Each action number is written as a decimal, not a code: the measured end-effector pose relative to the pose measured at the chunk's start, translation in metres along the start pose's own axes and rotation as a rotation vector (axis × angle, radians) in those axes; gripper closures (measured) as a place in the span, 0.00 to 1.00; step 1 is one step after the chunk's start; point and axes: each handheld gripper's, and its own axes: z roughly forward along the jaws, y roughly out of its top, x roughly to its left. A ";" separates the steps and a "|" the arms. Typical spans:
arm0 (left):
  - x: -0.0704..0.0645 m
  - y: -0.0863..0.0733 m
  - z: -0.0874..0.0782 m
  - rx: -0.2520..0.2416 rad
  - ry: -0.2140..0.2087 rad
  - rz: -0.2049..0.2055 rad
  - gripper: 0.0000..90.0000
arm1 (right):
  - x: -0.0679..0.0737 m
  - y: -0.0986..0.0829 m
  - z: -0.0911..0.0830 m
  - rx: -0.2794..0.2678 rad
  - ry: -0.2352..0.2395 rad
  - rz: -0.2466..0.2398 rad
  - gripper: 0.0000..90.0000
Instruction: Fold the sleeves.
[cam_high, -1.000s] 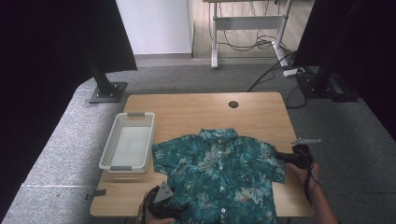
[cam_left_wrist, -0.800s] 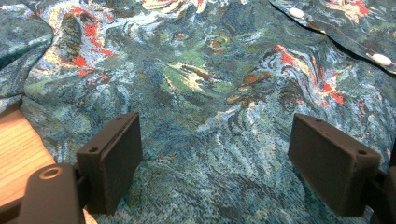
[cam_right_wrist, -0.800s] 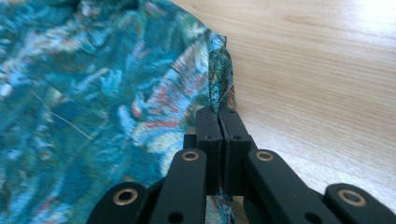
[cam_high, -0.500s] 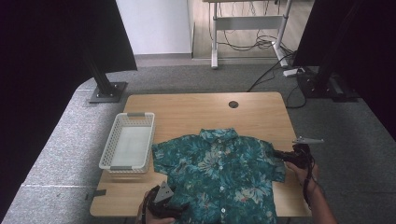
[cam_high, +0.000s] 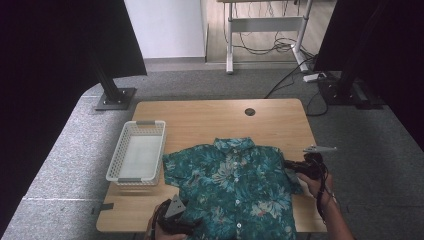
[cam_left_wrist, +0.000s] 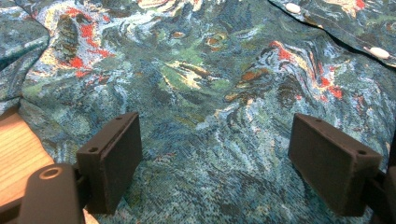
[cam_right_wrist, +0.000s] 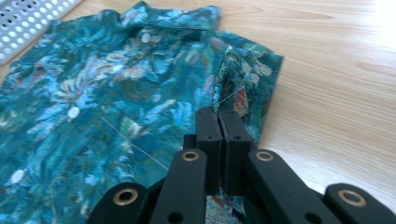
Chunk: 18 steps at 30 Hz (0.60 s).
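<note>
**A limp shirt, pinched at one sleeve**

The floral shirt (cam_high: 235, 190) lies spread face up on the wooden table (cam_high: 210, 120), collar away from the person, buttons running down the front, its hem reaching the near edge. A white basket (cam_high: 136, 157) stands just beside its left sleeve, apart from the cloth.

From where I stand, the right gripper (cam_right_wrist: 219, 122) has its jaws pressed together on the edge of the right sleeve, and the fabric bunches into a small upright fold where they bite. The left gripper (cam_left_wrist: 215, 154) sits low over the near left part of the shirt with its jaws spread wide, cloth lying flat between them and nothing caught.

This looks like thin woven cloth: light, soft and with no stiffness of its own. I would expect it to sag and drag wherever it is not held, and a single pinch will only lift a peak while the rest stays put on the wood. It should not slip much from rubbery pads, yet a shallow bite on one layer could pull free. The sensible places to grasp seem to be seams and edges, such as the sleeve hem, the bottom corner or the shoulder line, where the layers are doubled. The buttons (cam_right_wrist: 73, 112) are best avoided.
</note>
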 end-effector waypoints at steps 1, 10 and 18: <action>0.000 0.000 0.000 0.000 0.001 0.000 0.19 | 0.002 0.000 0.001 -0.001 0.006 -0.003 0.98; -0.001 0.000 0.001 0.000 0.007 -0.001 0.18 | 0.012 0.001 0.011 0.001 0.034 -0.015 0.98; -0.001 0.000 0.001 0.001 0.008 0.003 0.18 | 0.026 0.006 0.016 0.002 0.046 -0.035 0.98</action>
